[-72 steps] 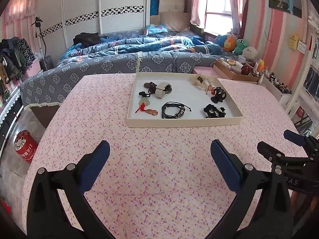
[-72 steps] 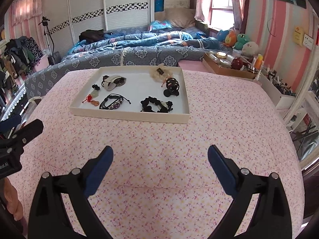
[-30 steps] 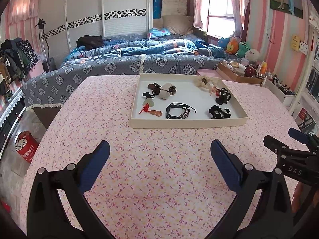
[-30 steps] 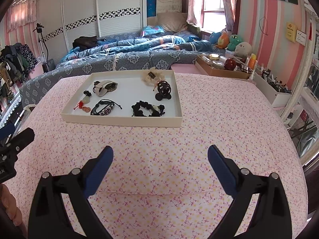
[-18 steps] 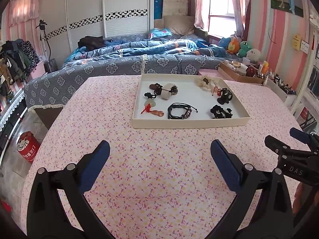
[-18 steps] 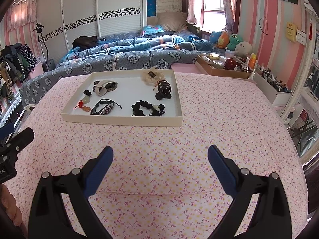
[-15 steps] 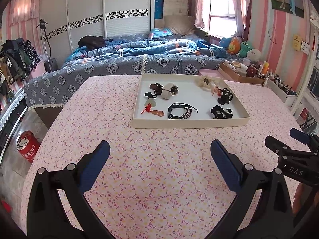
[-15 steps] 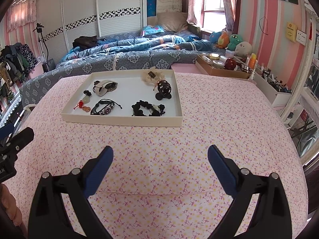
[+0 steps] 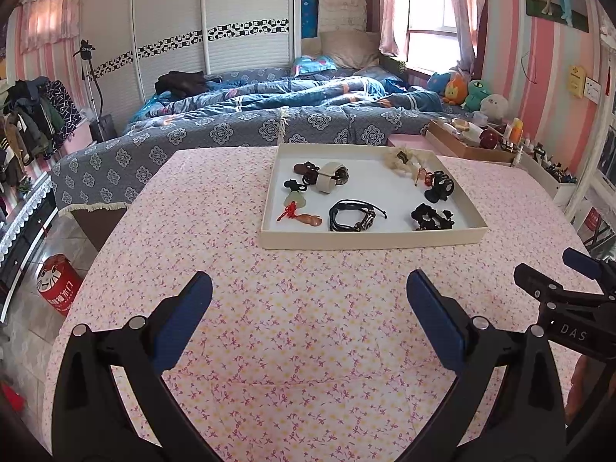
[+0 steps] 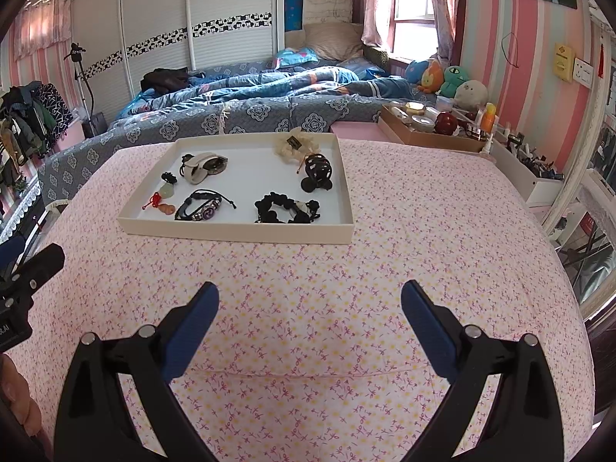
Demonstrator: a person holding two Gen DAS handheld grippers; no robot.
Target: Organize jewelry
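Hardly any change over the last couple of seconds: only a slight drift of both views, with the tray sitting a touch lower in the left wrist view than before. On the left, the left tool (image 9: pixel 308 285), held low over the near part of the bench (image 9: pixel 192 211), spread wide as before and gripping nothing. Further on, at the far middle of the bench, the tray (image 9: pixel 369 239) with all the jewelry inside it and no piece shifted. In its left part, a green pendant on a red cord (image 9: pixel 294 202), and beyond that a cream strap (image 9: pixel 327 177). In the near middle, a black cord bracelet (image 9: pixel 352 220). Toward the right, a cream frilly piece (image 9: pixel 402 159) at the far rim, a black clip (image 9: pixel 437 188), and a black bead bracelet (image 9: pixel 431 217) near the front rim. All lying apart, none tangled together. On the right, the right tool (image 10: pixel 310 292), likewise wide open and empty, well short of the tray. For the task, no progress to read from this stretch. Pieces spaced out in a tray would fit a sorted set as well as one awaiting sorting.
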